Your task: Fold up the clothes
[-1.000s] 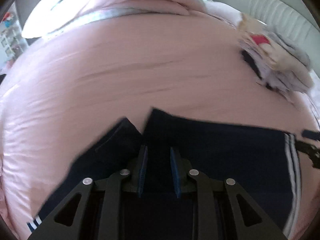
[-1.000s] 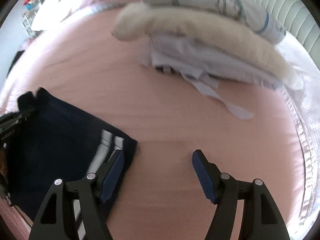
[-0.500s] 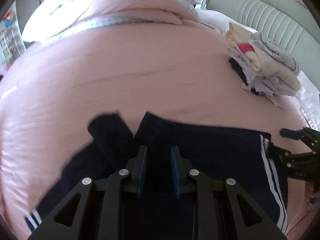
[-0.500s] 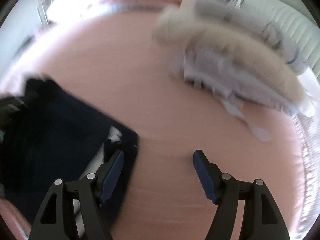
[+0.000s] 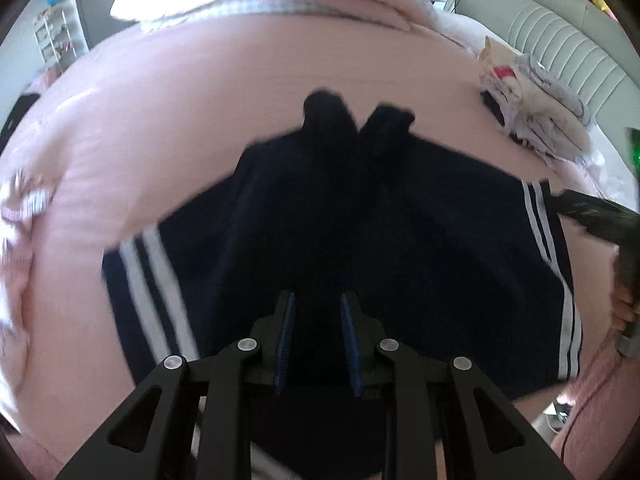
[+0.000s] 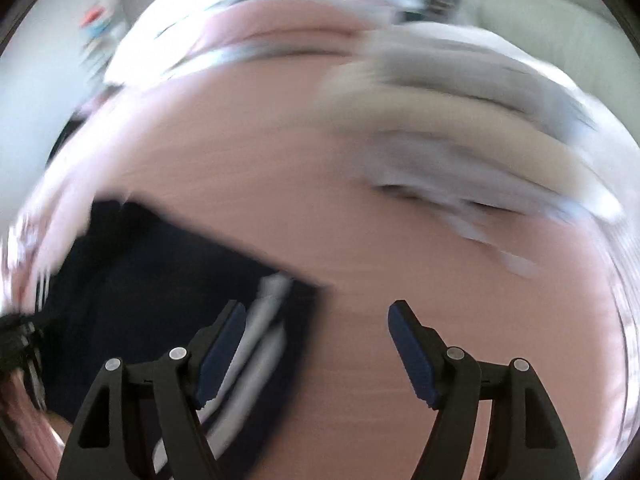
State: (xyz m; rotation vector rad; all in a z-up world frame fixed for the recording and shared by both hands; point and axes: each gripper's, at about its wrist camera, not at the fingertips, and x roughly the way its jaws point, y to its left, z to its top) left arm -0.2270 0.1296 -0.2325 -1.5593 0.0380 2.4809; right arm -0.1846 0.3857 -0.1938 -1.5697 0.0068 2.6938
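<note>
shorts (image 5: 360, 240) clenched in left gripper (image 5: 318, 340), for folding | right gripper (image 6: 316, 344) released, over striped hem | bed (image 5: 200, 112) near edge

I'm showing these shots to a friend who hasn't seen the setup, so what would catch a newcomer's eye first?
First, the dark navy garment with white side stripes, spread across the middle of the pink quilted bedspread, with the left gripper closed on its near edge. Next, the pile of folded pale clothes at the far right of the bed. In the blurred right wrist view, the right gripper stands open over the garment's striped edge.
</note>
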